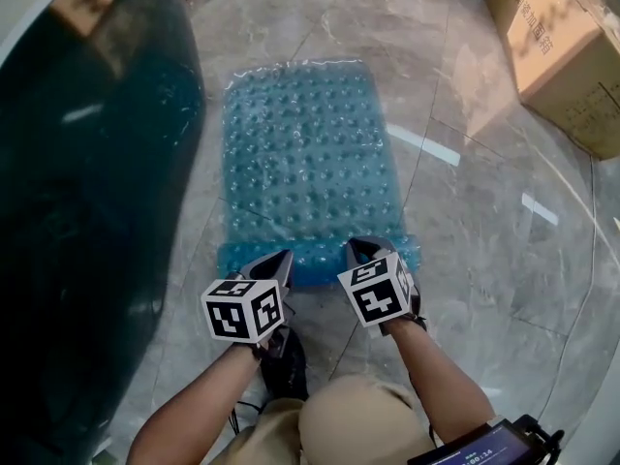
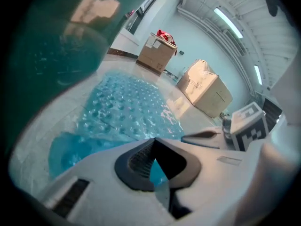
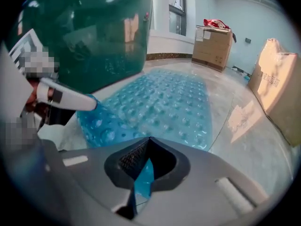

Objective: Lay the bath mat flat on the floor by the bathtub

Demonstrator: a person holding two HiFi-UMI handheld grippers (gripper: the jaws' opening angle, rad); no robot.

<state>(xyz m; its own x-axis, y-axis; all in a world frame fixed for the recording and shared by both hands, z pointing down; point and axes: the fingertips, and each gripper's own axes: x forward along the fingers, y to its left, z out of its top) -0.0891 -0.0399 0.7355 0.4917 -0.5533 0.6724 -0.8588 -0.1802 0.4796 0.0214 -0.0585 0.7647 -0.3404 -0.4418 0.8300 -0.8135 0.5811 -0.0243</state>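
Observation:
A clear blue bath mat [image 1: 305, 158] covered in round bumps lies spread on the marble floor, right beside the dark green bathtub [image 1: 87, 192]. Its near edge is lifted and folded, and both grippers pinch it. My left gripper [image 1: 283, 262] is shut on the near left part of that edge, and blue mat [image 2: 157, 171] shows between its jaws. My right gripper [image 1: 360, 250] is shut on the near right part, with a strip of mat [image 3: 143, 180] between its jaws. The left gripper [image 3: 70, 100] also shows in the right gripper view.
Large cardboard boxes [image 1: 567, 51] stand on the floor at the right. Another box [image 2: 156, 53] with something red on top stands by the far wall. The tub wall runs along the mat's left side. The person's dark shoe [image 1: 286, 366] stands just behind the grippers.

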